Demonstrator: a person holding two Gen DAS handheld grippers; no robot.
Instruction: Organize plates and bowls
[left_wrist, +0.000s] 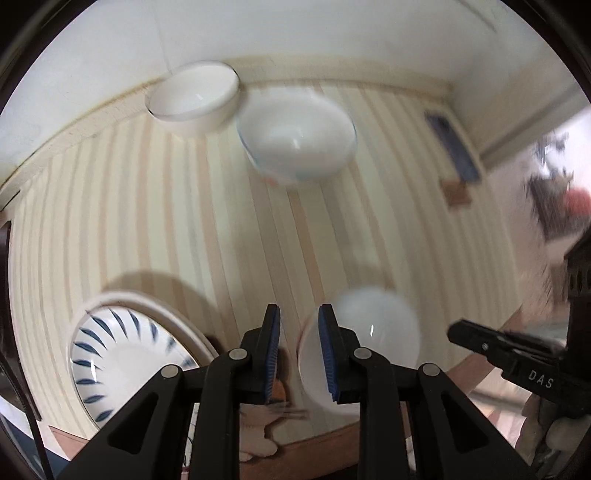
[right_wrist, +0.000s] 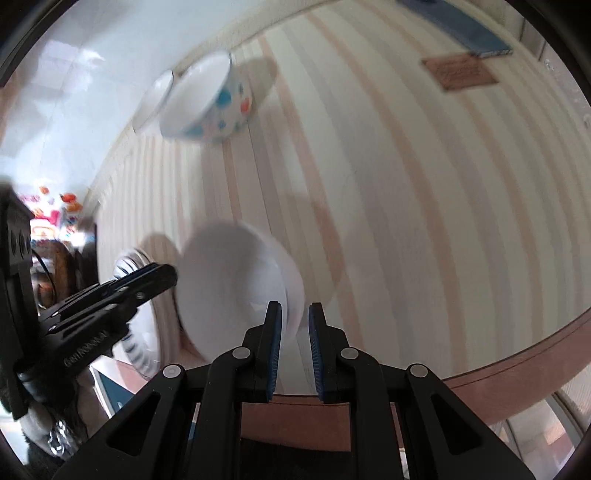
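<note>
the small white bowl (right_wrist: 236, 284) sits near the front edge of the striped surface (right_wrist: 406, 203), between the two grippers. the right gripper (right_wrist: 295, 350) has its jaws parted with the bowl's near rim passing between them, so it looks released and not yet clamped; blur keeps me from saying whether a pad touches the rim. the left gripper (left_wrist: 299, 354) is also spread apart, holding nothing, its right pad just beside the bowl's wall.

the step in hand seems to be taking this bowl by its rim. to do it well, i would seat one pad inside and one outside the wall, push deep enough that the rim is fully between the pads, then close squarely and lift straight up; a shallow pinch on glazed ware may slip or tip.

the blue-patterned plate (left_wrist: 122, 358) lies just to the left. further back stand the dotted bowl (right_wrist: 210, 107) and, touching or just beside it, a plain white bowl (left_wrist: 195, 98), likely stacking spots. the left gripper should stay clear of the lift path.
</note>
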